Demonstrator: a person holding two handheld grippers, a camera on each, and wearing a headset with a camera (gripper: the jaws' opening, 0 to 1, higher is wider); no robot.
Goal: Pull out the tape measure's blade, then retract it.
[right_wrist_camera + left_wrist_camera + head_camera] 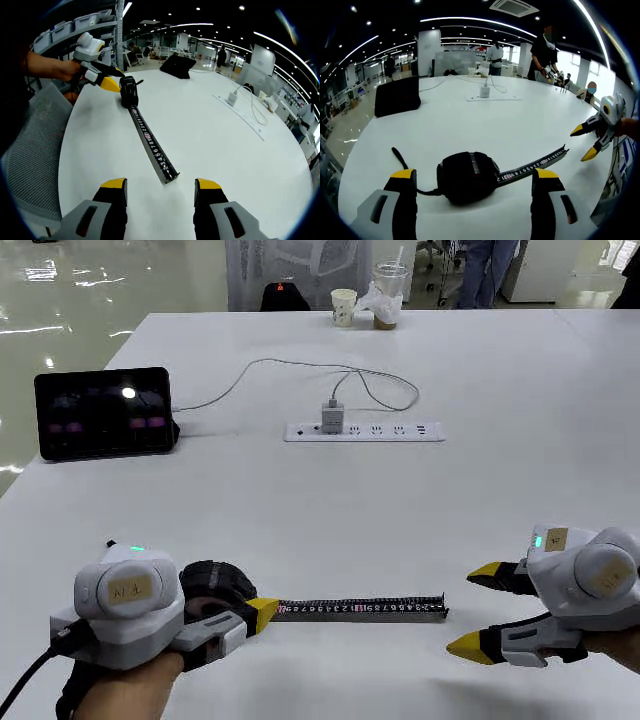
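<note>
Lying along the desk's (330, 510) near edge, the blade (360, 609) is out of its case (212, 588) — retraction looks next. Jaws of the left gripper (474, 175) stand apart, flanking the case; the right gripper (470, 608) gapes just off the blade's tip — the case probably wants clamping first.

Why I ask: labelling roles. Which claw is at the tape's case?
The left claw: its open jaws flank the black case. The right claw stands open past the blade, touching nothing.

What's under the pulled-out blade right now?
The white table: the blade lies flat on it, numbers up, running out from the black case. The strip of tabletop directly beneath is covered, and the blade's underside cannot be seen.
</note>
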